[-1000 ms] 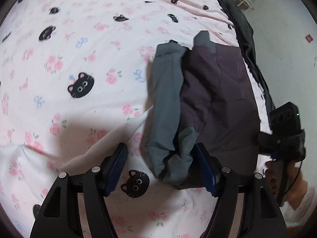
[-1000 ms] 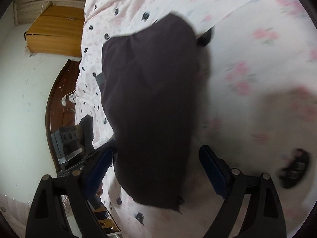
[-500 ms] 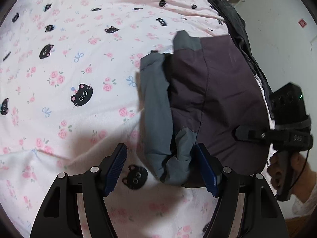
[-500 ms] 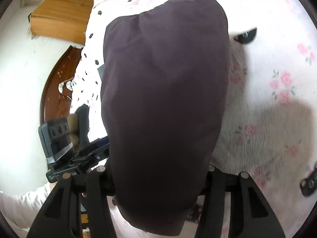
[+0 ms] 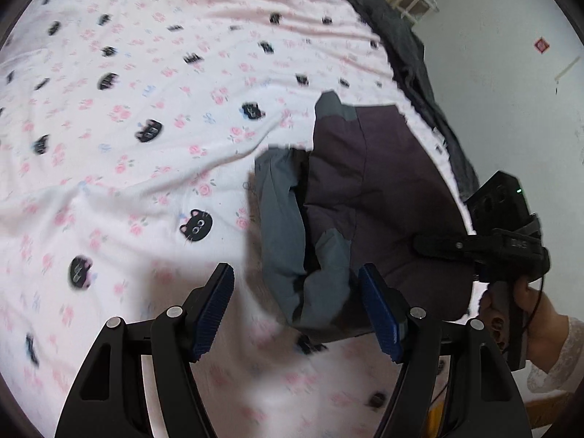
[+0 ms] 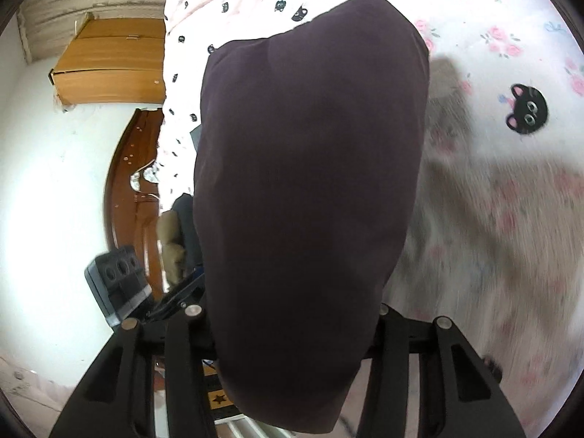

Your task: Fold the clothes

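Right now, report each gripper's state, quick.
Left gripper: open, holding nothing, fingers either side of the garment's grey sleeve.
Right gripper: shut on the garment, fingertips hidden by dark cloth.

The folded garment (image 5: 368, 197) lies on the bedsheet (image 5: 146, 146), near the bed's right edge. My left gripper (image 5: 296, 314) sits just before its near end, one finger either side. My right gripper (image 5: 507, 252) is at its right, and the wall (image 5: 511, 73) lies beyond that edge.
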{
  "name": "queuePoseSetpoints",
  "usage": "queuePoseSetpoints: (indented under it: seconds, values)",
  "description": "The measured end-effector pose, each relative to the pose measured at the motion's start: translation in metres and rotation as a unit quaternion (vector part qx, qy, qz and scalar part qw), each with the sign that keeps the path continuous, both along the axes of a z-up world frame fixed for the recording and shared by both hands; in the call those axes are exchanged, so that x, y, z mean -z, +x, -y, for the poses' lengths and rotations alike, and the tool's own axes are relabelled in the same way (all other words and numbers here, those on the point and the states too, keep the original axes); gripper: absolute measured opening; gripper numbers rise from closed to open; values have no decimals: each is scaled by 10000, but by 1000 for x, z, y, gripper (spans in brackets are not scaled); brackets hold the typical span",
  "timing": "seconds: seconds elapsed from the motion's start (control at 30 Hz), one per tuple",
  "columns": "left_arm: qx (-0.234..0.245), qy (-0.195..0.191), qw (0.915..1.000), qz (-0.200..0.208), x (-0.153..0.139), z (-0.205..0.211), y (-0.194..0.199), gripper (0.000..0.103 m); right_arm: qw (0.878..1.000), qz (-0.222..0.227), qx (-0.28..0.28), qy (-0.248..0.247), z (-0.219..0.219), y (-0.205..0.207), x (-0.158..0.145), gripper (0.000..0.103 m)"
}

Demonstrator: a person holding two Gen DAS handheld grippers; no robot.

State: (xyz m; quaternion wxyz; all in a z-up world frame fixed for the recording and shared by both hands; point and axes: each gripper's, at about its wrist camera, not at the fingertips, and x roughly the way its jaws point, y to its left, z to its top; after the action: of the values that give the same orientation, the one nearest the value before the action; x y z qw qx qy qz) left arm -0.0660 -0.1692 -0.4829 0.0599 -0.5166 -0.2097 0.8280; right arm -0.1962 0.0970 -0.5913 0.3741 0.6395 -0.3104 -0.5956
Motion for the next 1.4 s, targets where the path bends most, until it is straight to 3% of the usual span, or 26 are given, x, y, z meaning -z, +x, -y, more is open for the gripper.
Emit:
queuePoseSetpoints:
  seconds: [0.27, 0.43, 0.57, 0.67, 0.7, 0.73, 0.77, 1.07, 1.23, 1.4]
  values:
    - [-746, -69, 9964, -399, -65, 34, 63, 67, 9968, -388, -639, -291, 47, -10, -68, 48]
    - [-1114, 856, 9882, -616, -75, 61, 102, 66, 9911, -497, -1067, -615, 107, -14, -100, 48]
    - [-1631, 1899, 9655, -720, -49, 87, 119, 66, 9861, -336, -1284, -999, 159, -12, -108, 48]
    - [-1982, 2732, 9389, -670, -19, 108, 126, 66, 9824, -286, -1434, -1163, 197, -6, -112, 48]
    - [-2069, 3040, 9263, -820, -15, 118, 128, 66, 9811, -270, -1485, -1208, 211, -3, -113, 48]
    - [-2106, 3160, 9199, -975, -16, 125, 130, 66, 9802, -258, -1539, -1222, 225, -1, -113, 48]
    - [-2127, 3231, 9149, -1158, -19, 132, 131, 66, 9794, -250, -1595, -1210, 239, 0, -112, 48]
    - [-1920, 3280, 9106, -1626, -40, 190, 149, 67, 9763, -204, -1804, -1181, 316, 8, -113, 47]
    - [-2170, 3486, 8865, -2132, -54, 250, 186, 67, 9642, -288, -2266, -1350, 399, 16, -126, 47]
    - [-2802, 3119, 8770, -2345, -69, 328, 230, 67, 9423, -414, -2922, -1582, 522, 34, -139, 47]
